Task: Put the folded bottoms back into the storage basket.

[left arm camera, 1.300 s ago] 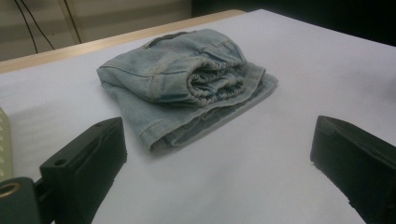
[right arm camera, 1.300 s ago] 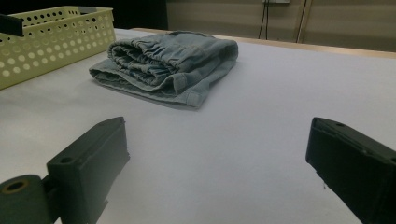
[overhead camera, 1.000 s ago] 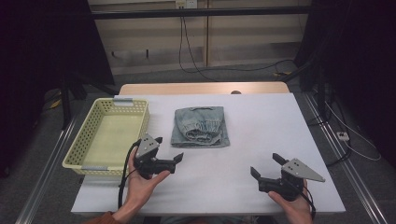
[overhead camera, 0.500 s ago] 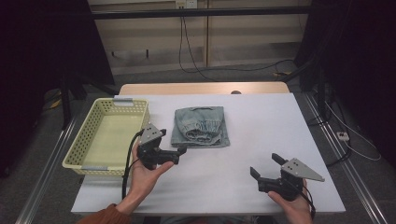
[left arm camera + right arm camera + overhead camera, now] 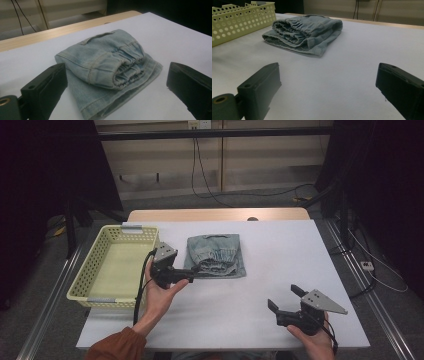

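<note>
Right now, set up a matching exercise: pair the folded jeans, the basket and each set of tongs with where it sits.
Things:
1. folded jeans
2. yellow basket
3. left tongs
4. right tongs

Places:
A. near edge of the table, far from the cloth, jaws open
B. left side of the table
C. middle of the white table
D. at the near left corner of the denim, jaws open

Pairs: 1-C, 2-B, 3-D, 4-A
</note>
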